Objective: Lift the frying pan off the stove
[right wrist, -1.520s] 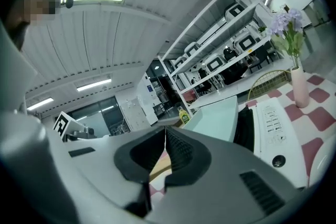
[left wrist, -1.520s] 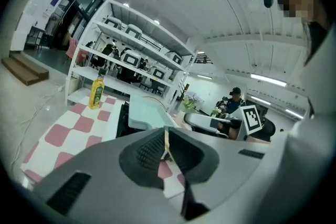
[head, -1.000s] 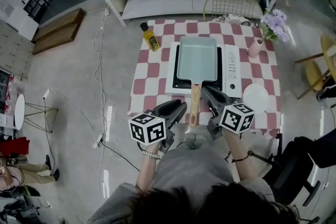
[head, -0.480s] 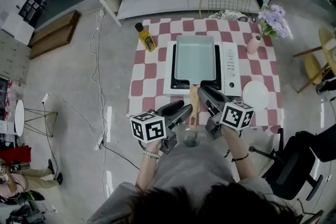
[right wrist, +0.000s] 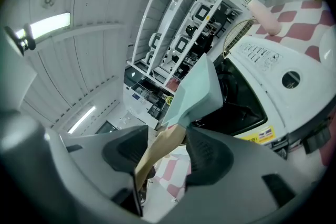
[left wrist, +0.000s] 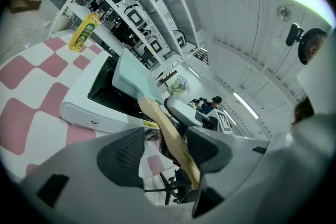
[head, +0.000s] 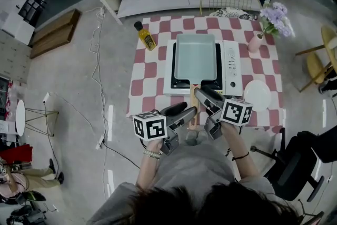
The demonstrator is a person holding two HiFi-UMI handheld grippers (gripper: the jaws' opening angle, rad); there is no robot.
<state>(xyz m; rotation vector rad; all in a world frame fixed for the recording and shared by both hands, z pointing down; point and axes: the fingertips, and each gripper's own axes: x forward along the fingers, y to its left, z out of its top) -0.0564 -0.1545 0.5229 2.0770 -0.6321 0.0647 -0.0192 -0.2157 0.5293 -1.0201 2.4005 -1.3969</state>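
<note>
A pale green rectangular frying pan [head: 196,56] sits on a white portable stove [head: 232,68], its wooden handle [head: 193,98] pointing toward me. My left gripper [head: 182,113] and right gripper [head: 204,98] flank the handle from either side. In the left gripper view the handle [left wrist: 169,136] runs between the spread jaws of the left gripper [left wrist: 165,139], with a gap at the left pad [left wrist: 123,157]. In the right gripper view the handle [right wrist: 157,150] lies between the parted jaws of the right gripper [right wrist: 161,141]. Both pairs of jaws have just been opening, and neither presses on the handle.
The stove stands on a red and white checkered table [head: 150,74]. A yellow oil bottle [head: 144,35] stands at its back left, a pink vase of purple flowers [head: 256,42] at the back right, a white plate [head: 257,95] at the front right. A wire basket [head: 229,5] and white shelving stand behind.
Both grippers' jaws have spread apart from the handle, which they were closed round a second ago. The pan rests on the stove as before.
</note>
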